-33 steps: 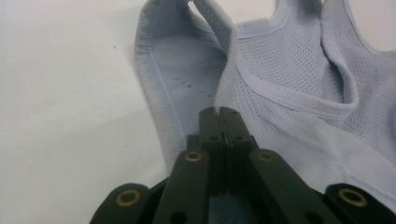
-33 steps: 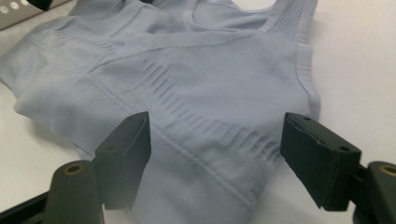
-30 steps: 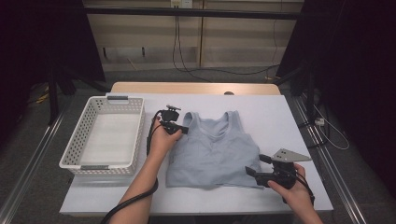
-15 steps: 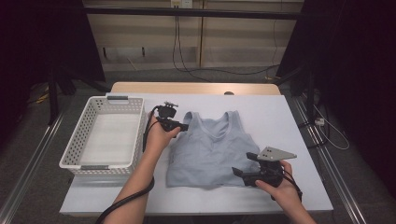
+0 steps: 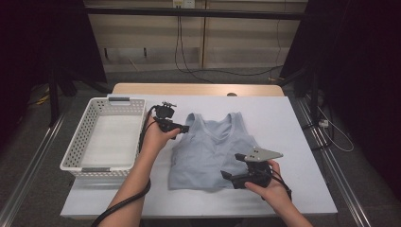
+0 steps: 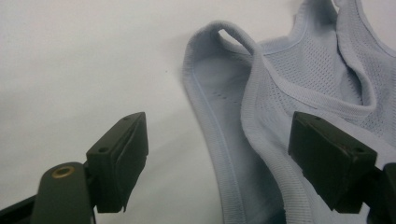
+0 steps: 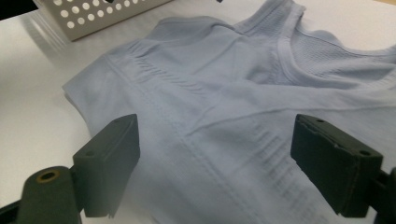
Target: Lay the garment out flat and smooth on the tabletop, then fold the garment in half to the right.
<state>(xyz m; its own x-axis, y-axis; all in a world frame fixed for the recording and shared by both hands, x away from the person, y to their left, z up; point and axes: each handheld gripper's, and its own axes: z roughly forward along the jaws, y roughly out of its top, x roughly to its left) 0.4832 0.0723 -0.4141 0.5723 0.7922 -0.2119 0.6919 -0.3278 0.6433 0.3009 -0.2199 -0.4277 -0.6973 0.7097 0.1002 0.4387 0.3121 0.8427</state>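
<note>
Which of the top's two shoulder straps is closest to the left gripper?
The strap on the basket side of the top; the left gripper hovers open right beside it. The other strap lies farther off.

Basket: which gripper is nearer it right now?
Left. The left gripper sits just right of the basket; the right gripper is farther off, over the top's hem.

The pale blue tank top lies flat and spread on my white table, just right of the white basket, its straps pointing away from me and its hem toward me. It is a ribbed, mesh-knit fabric with a scooped neck; the strap nearest the basket curls up slightly in a loop.
</note>
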